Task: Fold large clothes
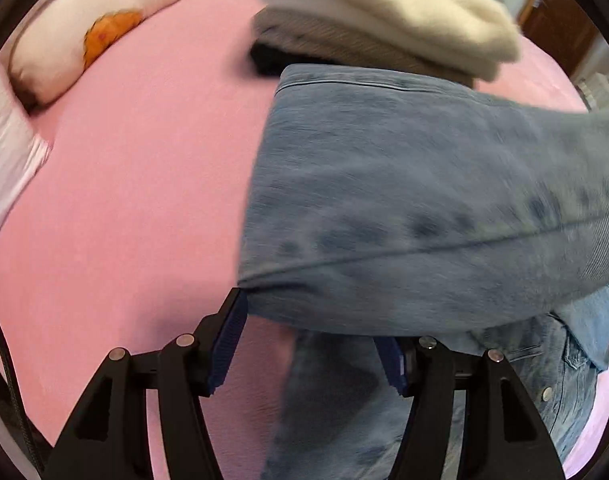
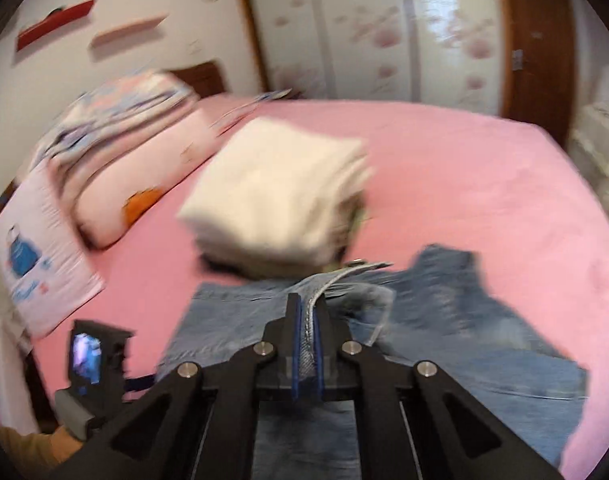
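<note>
right wrist view is showing the right gripper (image 2: 307, 312) angling down over the bed (image 2: 464, 168), its jaws pressed together on a strip of denim with a metal stud, the edge of the shirt (image 2: 444, 320), which is running up between the blue pads (image 2: 296, 344) and sticking out past the tips. the rest of the shirt is lying spread on the pink sheet just below and to the right of the gripper, partly blurred. a folded pile (image 2: 280, 196) with a cream piece on top is sitting just behind the shirt, touching its far edge as far as the blur allows. to the left, a pillow (image 2: 116, 184) and a white bag (image 2: 40, 256) with a blue print are resting near the bed's edge; the writing on the bag is too blurred to read. the left gripper (image 2: 92, 364) is showing at lower left with a small lit screen on its body. left wrist view is showing the left gripper (image 1: 312, 340) pointing steeply down at the bed, jaws standing well apart, the left pad (image 1: 228, 340) touching or just beside a fold of the shirt that is hanging across in front of it; the right pad is half hidden under that denim, and nothing is pinched between them. snap buttons are showing on the shirt at lower right. no brand or label is readable anywhere.
</note>
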